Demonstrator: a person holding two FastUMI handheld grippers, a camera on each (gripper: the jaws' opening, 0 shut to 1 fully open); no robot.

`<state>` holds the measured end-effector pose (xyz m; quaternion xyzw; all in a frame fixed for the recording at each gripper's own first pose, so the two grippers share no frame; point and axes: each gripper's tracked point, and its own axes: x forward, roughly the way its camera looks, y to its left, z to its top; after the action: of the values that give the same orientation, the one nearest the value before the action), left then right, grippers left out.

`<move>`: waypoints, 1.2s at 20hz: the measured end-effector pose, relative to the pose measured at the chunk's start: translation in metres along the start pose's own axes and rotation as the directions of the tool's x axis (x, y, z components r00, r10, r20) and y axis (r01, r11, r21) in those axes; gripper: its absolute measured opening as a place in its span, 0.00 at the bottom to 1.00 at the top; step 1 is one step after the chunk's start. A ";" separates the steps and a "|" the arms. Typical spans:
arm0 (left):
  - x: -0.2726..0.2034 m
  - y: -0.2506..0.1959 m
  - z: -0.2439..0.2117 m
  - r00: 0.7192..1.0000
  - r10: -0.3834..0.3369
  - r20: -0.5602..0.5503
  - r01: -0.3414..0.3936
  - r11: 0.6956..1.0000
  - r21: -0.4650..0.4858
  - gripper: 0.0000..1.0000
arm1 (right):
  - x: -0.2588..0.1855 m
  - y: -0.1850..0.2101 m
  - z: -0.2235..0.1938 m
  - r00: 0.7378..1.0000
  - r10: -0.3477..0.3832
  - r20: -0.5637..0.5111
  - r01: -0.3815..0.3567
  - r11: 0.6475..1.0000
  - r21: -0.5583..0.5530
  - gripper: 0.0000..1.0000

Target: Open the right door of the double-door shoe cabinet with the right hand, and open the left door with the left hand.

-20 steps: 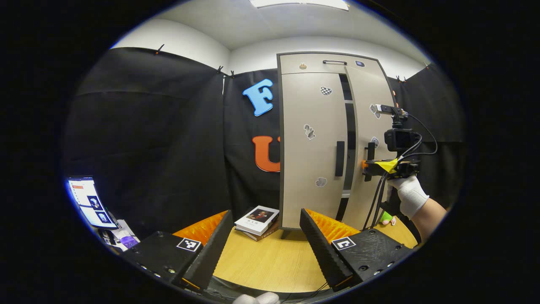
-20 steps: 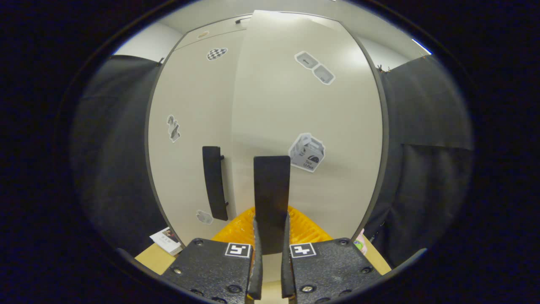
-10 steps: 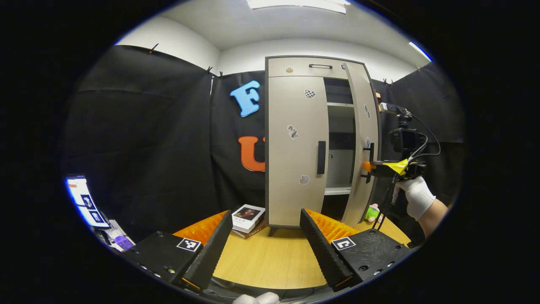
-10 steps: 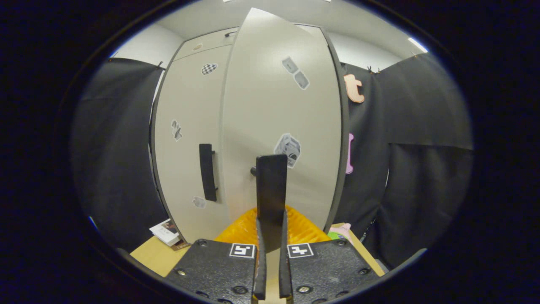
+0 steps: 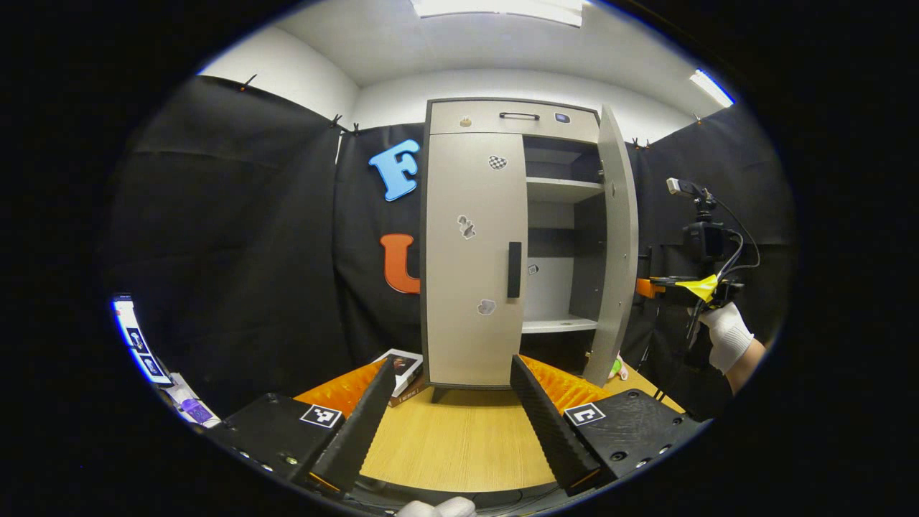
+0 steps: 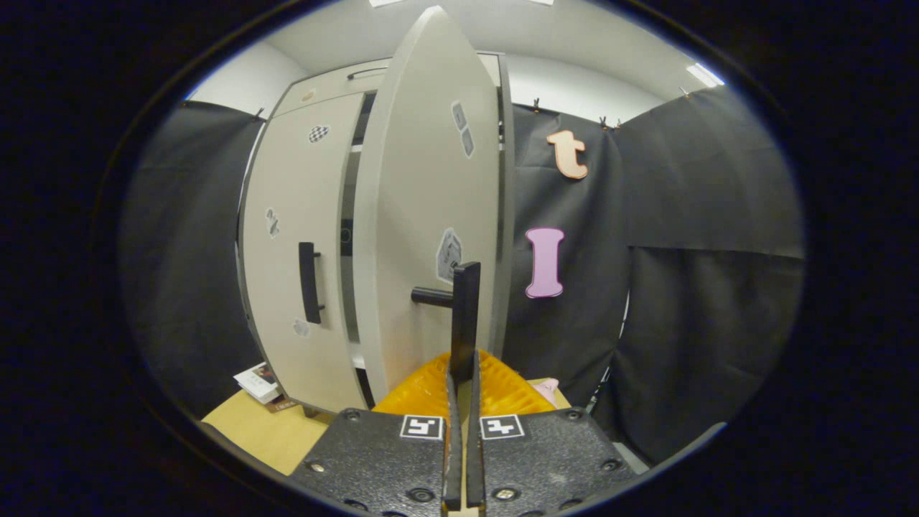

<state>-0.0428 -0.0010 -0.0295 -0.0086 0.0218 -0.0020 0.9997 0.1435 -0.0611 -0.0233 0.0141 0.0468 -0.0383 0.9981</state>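
Your right claw is clamped on the right door's handle, with that door swung wide open. Your left claw is spread and empty above the surface; the closed left door stands ahead of it, well apart.

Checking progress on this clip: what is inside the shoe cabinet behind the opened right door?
Through the swung-out right door, the shoe cabinet shows bare shelves and a small sticker on the back wall. The half behind the closed left door is covered and cannot be seen.
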 end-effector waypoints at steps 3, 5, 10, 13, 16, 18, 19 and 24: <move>0.003 -0.016 -0.002 1.000 0.002 -0.004 -0.002 1.000 0.002 0.97 | 0.002 -0.033 -0.001 1.000 -0.016 0.002 0.017 0.999 -0.030 0.04; 0.003 -0.025 0.002 1.000 0.008 0.005 -0.008 1.000 -0.004 0.97 | 0.004 -0.055 -0.001 1.000 -0.016 -0.005 0.016 0.999 -0.032 0.04; 0.008 -0.046 0.005 0.999 0.034 -0.001 -0.034 0.999 -0.001 0.97 | 0.008 -0.072 0.003 0.999 0.044 -0.008 -0.045 0.998 -0.034 0.04; 0.008 -0.053 0.009 0.999 0.045 0.009 -0.045 0.999 0.008 0.97 | 0.008 -0.071 0.005 0.999 0.049 -0.015 -0.049 0.999 -0.022 0.04; 0.008 -0.055 0.007 0.999 0.042 0.004 -0.042 0.999 0.005 0.96 | 0.003 -0.075 0.006 1.000 0.022 -0.013 -0.022 1.000 -0.010 0.04; 0.007 -0.050 0.007 0.999 0.046 0.002 -0.046 0.999 0.014 0.96 | -0.005 -0.080 0.010 1.000 -0.013 -0.009 0.013 0.999 -0.031 0.08; 0.007 -0.047 0.008 0.999 0.045 0.003 -0.045 0.999 0.017 0.96 | -0.012 -0.081 0.012 1.000 -0.029 -0.006 0.029 0.999 -0.030 0.13; 0.007 -0.027 0.005 1.000 0.023 0.008 -0.023 1.000 0.011 0.96 | -0.054 -0.090 0.027 0.991 -0.119 0.053 0.121 0.992 -0.035 0.82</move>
<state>-0.0354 -0.0283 -0.0249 -0.0026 0.0182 0.0096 0.9998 0.0856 -0.1472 0.0061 -0.0088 0.0227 -0.0976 0.9949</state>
